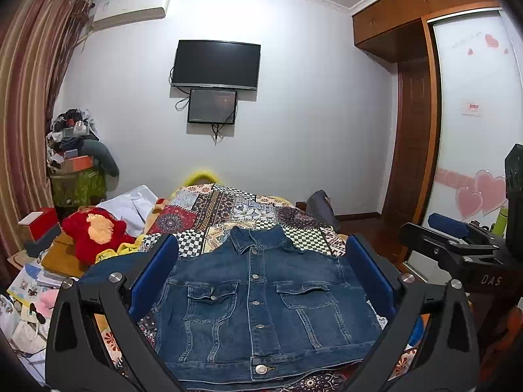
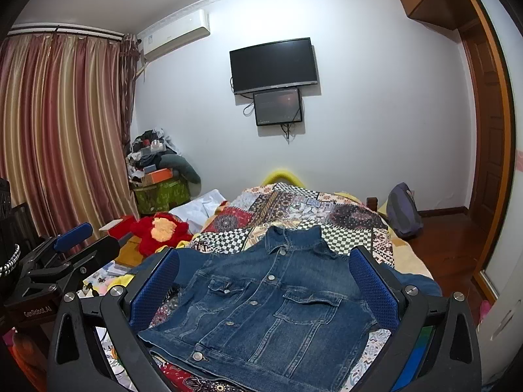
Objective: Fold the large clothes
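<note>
- The left hand-held gripper (image 1: pixel 261 261) had two matte black arms with triangular cut-outs near their bases.
- Each arm carried round silver screws (image 1: pixel 115 277) at its joints.
- Its fingers (image 1: pixel 153 274) were faced with flat blue pads.
- The right hand-held gripper (image 2: pixel 263 281) had the same build, black with silver screws; its blue pads (image 2: pixel 371 289) showed a fine dotted texture.
- Seen from the side in the left view, the right one bore white "DAS" lettering (image 1: pixel 491 280).
- In the right view, the left one's black body read "GenRobot.AI" (image 2: pixel 37 311).
</note>
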### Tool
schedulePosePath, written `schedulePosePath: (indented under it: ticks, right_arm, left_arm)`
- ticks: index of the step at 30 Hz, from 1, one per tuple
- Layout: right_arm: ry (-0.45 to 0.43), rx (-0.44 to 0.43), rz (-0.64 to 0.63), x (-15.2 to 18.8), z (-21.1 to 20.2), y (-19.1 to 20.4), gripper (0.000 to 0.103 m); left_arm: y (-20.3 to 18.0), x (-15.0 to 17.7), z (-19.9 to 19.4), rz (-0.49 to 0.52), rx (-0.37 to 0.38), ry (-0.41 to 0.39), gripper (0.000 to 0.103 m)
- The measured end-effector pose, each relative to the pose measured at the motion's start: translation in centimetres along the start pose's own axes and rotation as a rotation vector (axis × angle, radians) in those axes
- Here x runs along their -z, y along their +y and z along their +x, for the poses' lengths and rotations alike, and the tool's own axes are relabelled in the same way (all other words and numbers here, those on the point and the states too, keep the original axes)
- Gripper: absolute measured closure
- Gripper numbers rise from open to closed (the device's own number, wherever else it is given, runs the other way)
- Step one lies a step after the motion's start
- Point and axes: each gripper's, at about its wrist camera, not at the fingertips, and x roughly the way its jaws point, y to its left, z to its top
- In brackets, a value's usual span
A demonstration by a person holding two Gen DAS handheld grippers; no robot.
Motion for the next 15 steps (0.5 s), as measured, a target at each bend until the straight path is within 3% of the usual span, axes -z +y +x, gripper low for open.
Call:
schedulePosePath:
  ticks: [7,15]
  right_arm:
    - [0.037,0.007,0.003,0.2,2.0,0.3,0.0]
    - [0.12,0.026,-0.028,0.0,7.8,1.3,0.0]
  left_arm:
    - [1.1,0.5,1.6,-0.014,-0.001,0.028,0.0]
    - [5.0,1.5,6.3,-0.058,-0.047,0.104,0.0]
